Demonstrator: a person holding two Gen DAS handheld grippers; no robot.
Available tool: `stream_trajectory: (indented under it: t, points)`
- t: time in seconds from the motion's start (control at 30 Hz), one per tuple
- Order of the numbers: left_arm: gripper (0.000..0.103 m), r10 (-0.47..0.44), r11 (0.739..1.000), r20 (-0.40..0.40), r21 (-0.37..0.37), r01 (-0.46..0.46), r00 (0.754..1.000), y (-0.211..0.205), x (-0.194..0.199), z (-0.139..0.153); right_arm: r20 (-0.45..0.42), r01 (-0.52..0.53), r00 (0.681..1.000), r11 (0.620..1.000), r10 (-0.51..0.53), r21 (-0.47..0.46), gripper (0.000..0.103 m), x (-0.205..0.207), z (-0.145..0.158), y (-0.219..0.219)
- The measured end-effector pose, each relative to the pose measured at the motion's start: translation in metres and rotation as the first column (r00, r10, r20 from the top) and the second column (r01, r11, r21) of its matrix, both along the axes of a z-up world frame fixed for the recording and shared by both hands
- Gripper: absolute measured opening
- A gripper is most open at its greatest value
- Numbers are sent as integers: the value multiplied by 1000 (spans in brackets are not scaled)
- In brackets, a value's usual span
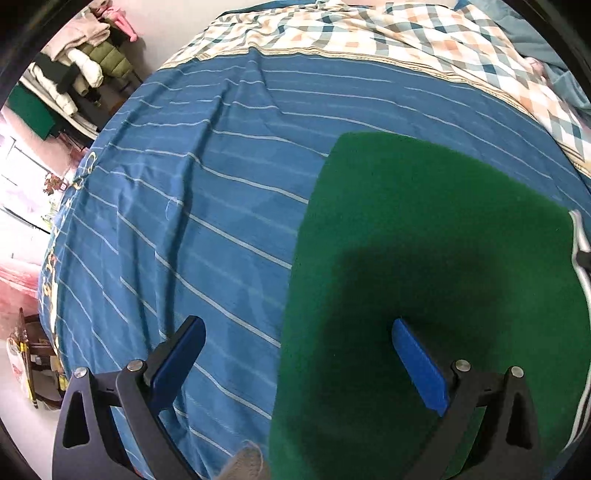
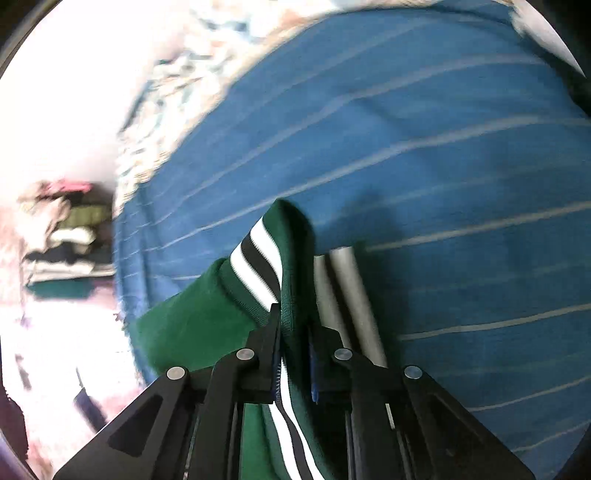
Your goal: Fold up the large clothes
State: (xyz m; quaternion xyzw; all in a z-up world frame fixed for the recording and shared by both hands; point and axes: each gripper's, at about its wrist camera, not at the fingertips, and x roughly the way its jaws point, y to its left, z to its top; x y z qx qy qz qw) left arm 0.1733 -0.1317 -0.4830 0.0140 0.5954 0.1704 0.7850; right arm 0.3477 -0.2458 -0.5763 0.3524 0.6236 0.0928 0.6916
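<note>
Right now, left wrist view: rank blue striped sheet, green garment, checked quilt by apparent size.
1. blue striped sheet
2. green garment, though it lies nearest the camera, so inflated
3. checked quilt, far and cropped

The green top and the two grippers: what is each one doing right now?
Green top: partly spread flat on the striped blue sheet.
Striped trim: lifted, pinched.
Left hand-held gripper: open, empty.
Right hand-held gripper: shut on the trim.

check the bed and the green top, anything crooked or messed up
Mostly tidy. The green garment lies flat on the blue striped sheet. Its striped ribbed edge is bunched and lifted in the right gripper. The sheet has a few long creases, and the checked quilt is rumpled.
</note>
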Motion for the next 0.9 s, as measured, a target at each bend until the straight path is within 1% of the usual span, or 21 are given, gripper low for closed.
stream_trajectory:
  t: [0.03, 0.07, 0.13, 0.17, 0.2, 0.23, 0.27, 0.33, 0.37, 0.4, 0.43, 0.5, 0.57, 0.63, 0.73, 0.77, 0.8, 0.83, 0.87, 0.9]
  points:
    - [103, -2, 1000, -4, 7, 2, 1000, -2, 0, 0, -22, 6, 1000, 1000, -6, 3, 12, 0, -6, 0]
    - [103, -2, 1000, -8, 12, 2, 1000, -3, 0, 0, -51, -8, 999, 1000, 8, 2, 13, 0, -13, 2]
    - [103, -2, 1000, -11, 10, 3, 1000, -3, 0, 1, -69, -29, 997, 999, 28, -20, 27, 1, -18, 0]
    - [103, 0, 1000, -10, 9, 0, 1000, -3, 0, 2, -74, -30, 997, 999, 29, -11, 29, -2, -12, -3]
    - [103, -1, 1000, -12, 7, 1, 1000, -4, -1, 3, -81, -36, 996, 999, 36, -1, 35, 0, -10, -1]
    - [103, -1, 1000, -17, 4, 1, 1000, -4, -3, 3, -87, -41, 995, 999, 41, -1, 45, -4, -6, -8]
    - [103, 1, 1000, -27, -5, -1, 1000, -5, -5, 5, -87, -44, 995, 999, 44, -8, 49, -14, 4, -15]
    - [103, 7, 999, -33, -37, -8, 999, -6, -14, 13, -72, -35, 997, 999, 35, -3, 63, -34, 19, -29]
    - [103, 9, 998, -33, -60, -11, 999, -8, -22, 19, -74, -28, 997, 1000, 29, 6, 64, -53, 29, -43]
    - [103, 11, 997, -31, -79, -13, 999, -12, -31, 25, -79, -23, 997, 1000, 24, 19, 65, -68, 34, -46]
    - [103, 9, 996, -30, -89, -12, 1000, -15, -38, 30, -86, -15, 996, 999, 18, 32, 65, -79, 37, -52]
    - [103, 4, 995, -42, -100, -8, 999, -26, -56, 36, -127, 25, 992, 997, -15, 78, 65, -120, 40, -64]
    - [103, -4, 995, -48, -96, -1, 999, -35, -70, 36, -190, 76, 980, 990, -52, 122, 66, -153, 35, -71]
    - [103, -16, 997, -67, -80, 11, 998, -44, -80, 32, -243, 125, 967, 978, -82, 169, 66, -177, 23, -70]
    - [103, -5, 997, -106, -71, -2, 994, -47, -91, 23, -301, 176, 948, 959, -105, 220, 66, -192, -6, -57]
    - [103, 2, 998, -107, -66, -9, 994, -44, -94, 24, -298, 185, 948, 953, -109, 241, 66, -193, -15, -54]
    - [103, 13, 999, -104, -50, -18, 994, -41, -97, 24, -279, 197, 952, 948, -125, 250, 40, -192, -20, -49]
    - [103, 18, 999, -104, -36, -22, 994, -39, -99, 25, -255, 210, 955, 950, -149, 231, 12, -189, -21, -46]
    - [103, 26, 999, -103, -18, -28, 994, -35, -102, 27, -220, 220, 960, 952, -173, 213, 12, -189, -16, -43]
    - [103, 34, 999, -101, -1, -35, 994, -31, -105, 28, -187, 216, 966, 955, -179, 203, 8, -190, -7, -43]
